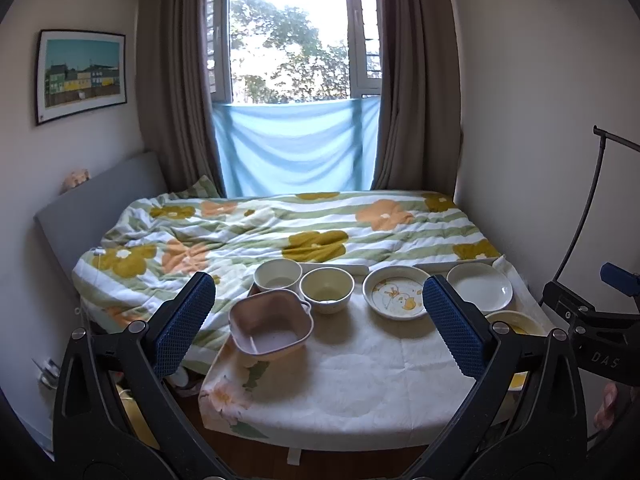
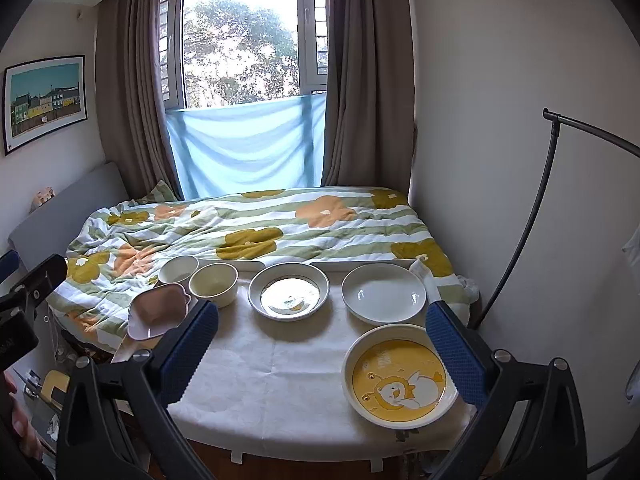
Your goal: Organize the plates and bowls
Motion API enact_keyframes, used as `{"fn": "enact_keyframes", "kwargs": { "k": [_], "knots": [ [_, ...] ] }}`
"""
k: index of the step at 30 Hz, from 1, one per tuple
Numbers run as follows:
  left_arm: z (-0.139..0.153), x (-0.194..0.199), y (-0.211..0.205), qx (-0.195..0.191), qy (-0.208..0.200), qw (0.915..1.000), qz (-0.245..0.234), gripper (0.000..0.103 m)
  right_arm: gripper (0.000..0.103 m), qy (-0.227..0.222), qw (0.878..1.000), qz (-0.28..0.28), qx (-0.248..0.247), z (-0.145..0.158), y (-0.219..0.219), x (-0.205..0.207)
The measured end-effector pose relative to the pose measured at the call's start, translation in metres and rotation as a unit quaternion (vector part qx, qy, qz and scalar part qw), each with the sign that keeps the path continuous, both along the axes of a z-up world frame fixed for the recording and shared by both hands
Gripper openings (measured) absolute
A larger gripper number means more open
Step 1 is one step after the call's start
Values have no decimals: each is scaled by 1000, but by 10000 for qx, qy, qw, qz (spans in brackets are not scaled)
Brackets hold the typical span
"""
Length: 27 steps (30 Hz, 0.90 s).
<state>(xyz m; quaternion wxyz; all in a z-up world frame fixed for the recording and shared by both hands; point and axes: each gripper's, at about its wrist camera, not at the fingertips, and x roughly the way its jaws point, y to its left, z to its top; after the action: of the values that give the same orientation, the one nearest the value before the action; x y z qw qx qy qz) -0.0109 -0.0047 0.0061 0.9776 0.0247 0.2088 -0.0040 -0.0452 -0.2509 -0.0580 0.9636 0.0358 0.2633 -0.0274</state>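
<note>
Left gripper [image 1: 318,320], right gripper [image 2: 322,350]: black frames, silver screws, blue dimpled pads.

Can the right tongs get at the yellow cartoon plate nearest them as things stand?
Probably yes. The right tongs are open and hold nothing, and the yellow plate lies unstacked at the table's near right, apart from the white plate behind it.

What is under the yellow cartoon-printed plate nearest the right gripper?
The yellow cartoon-printed plate rests directly on the white cloth-covered table, with no dish beneath it. The tabletop itself is hidden by the cloth.

Yellow plate [image 1: 516,322] half behind hand-held gripper finger
</note>
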Motion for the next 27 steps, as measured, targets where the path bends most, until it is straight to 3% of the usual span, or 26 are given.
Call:
{"fn": "enact_keyframes", "kwargs": {
  "k": [27],
  "knots": [
    [2, 0, 5, -42, 53, 10000, -37, 103, 103, -5, 10000, -1, -24, -1, 3, 1]
  ]
}}
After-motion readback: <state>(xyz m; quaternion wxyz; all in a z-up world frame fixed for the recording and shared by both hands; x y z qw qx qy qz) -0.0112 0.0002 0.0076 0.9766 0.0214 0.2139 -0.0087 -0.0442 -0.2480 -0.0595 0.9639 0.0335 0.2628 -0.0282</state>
